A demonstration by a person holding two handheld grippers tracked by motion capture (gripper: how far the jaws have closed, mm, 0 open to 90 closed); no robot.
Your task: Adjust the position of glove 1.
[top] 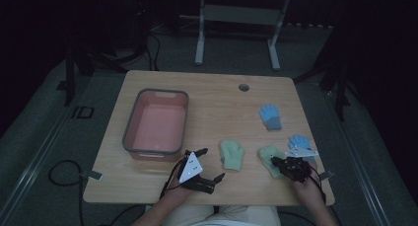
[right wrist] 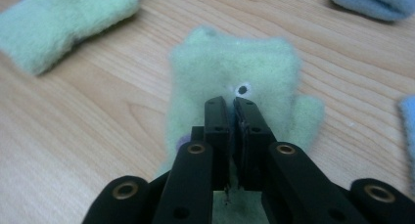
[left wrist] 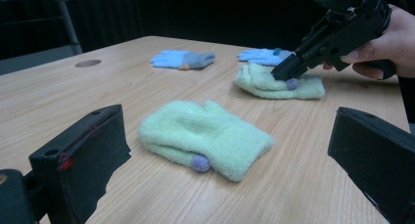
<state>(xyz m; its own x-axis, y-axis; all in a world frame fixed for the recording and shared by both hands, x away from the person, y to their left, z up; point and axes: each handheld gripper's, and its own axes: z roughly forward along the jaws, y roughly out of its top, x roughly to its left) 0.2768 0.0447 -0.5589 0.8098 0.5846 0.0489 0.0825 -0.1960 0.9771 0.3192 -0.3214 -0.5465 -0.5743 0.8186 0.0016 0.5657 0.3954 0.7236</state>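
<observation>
Bin (top: 129, 118) sits far left on the table (top: 217, 93), empty as far as I can see. Next over, the left gripper (top: 211, 163) has its jaws spread wide with nothing between them, aimed at the first green mitten (top: 231, 154). Right of that, the right gripper (top: 273, 161) has its jaws pinched nearly together on the fuzz of the second green mitten (right wrist: 235, 72), which lies flat near the front edge. Two blue gloves (top: 270, 116) lie farther right. Tip: I'd lift slowly and check the pinch caught enough fabric, since it looks shallow.
</observation>
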